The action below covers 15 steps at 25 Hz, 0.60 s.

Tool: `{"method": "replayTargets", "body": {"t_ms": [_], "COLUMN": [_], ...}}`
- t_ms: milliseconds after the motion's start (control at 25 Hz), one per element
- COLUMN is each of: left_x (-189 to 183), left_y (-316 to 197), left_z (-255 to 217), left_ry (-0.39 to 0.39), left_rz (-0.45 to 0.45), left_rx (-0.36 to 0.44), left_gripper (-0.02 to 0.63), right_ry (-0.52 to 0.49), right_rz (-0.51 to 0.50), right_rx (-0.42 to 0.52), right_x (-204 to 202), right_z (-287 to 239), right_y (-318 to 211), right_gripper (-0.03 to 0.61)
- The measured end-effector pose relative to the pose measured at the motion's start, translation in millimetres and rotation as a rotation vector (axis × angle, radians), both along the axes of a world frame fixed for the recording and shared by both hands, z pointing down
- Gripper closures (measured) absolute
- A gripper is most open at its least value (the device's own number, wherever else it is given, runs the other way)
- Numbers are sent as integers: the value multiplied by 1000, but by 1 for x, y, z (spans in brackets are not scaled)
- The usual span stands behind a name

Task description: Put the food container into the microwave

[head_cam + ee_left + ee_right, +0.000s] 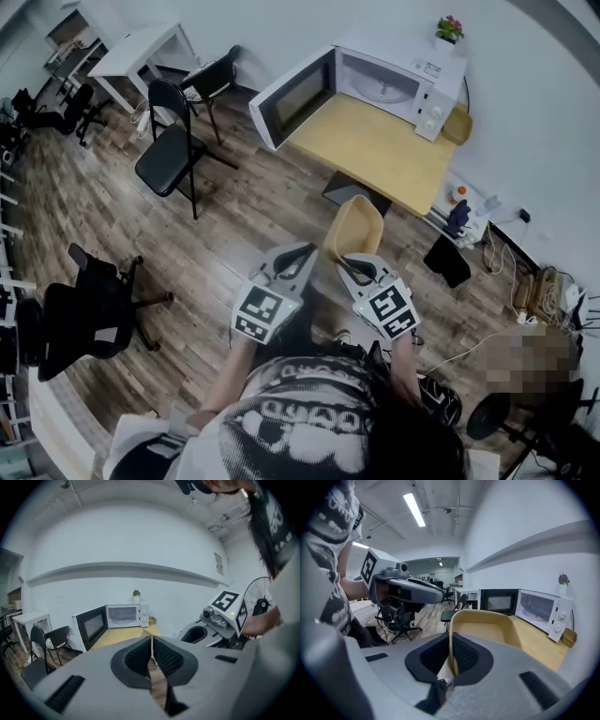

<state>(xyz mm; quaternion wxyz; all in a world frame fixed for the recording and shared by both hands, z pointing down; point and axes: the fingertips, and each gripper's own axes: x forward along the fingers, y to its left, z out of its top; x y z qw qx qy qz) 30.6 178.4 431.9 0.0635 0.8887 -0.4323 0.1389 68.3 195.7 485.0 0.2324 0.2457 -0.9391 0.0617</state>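
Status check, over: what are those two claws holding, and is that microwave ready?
Right gripper jaws shut on food container rim. Left gripper shut, empty. Microwave door open, table before it bare.

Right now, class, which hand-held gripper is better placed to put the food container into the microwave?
Right. The right hand-held gripper is clamped on the rim of the food container, with the open microwave ahead. The left hand-held gripper is shut on nothing.
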Motion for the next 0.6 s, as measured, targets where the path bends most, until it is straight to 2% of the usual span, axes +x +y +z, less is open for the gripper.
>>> {"method": "replayTargets", "body": {"t_ms": [240,600], "left_x": [-56,-105], "left_y": [-74,-150], "left_z": [-8,-12], "left_ry": [17,55], "left_rz": [6,66], "left_rx": [11,14], "left_gripper": [603,603], "right_ry": [29,78], "right_rz": [3,37], "right_rx": [-8,-19], "right_x": [-54,-106], "right_z": [-1,-1], "right_y": [-66,-135], "right_gripper": [554,554]}}
